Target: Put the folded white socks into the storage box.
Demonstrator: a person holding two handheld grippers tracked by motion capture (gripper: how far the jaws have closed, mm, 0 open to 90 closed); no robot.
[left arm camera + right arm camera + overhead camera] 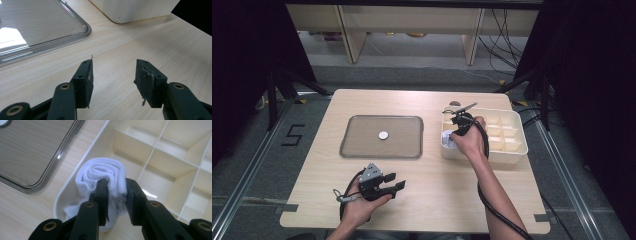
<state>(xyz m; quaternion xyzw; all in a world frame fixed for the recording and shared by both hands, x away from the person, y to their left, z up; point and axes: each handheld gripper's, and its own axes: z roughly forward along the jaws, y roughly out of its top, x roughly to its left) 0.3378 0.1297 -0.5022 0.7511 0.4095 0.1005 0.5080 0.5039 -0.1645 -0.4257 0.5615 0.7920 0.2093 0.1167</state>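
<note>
Inside the divided box [82,165], right gripper [117,188] pinches a rolled white sock [105,171]; left gripper [113,75] gapes empty.

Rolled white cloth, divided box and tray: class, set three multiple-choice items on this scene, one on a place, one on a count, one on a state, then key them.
1. Where is the rolled white cloth?
A. on the tray
B. in a near corner compartment of the cream divided box
C. on the bare table

2. How many small round white discs lie on the tray?
A. none
B. one
C. three

3. How do the left tongs stand?
A. clamped on the cloth
B. open over bare table, holding nothing
C. gripping the tray's rim

Key: 1 B, the right gripper view shows the right tongs pinching the roll inside the box's corner cell. 2 B, the high view shows a single disc. 3 B, only wood shows between the jaws.
</note>
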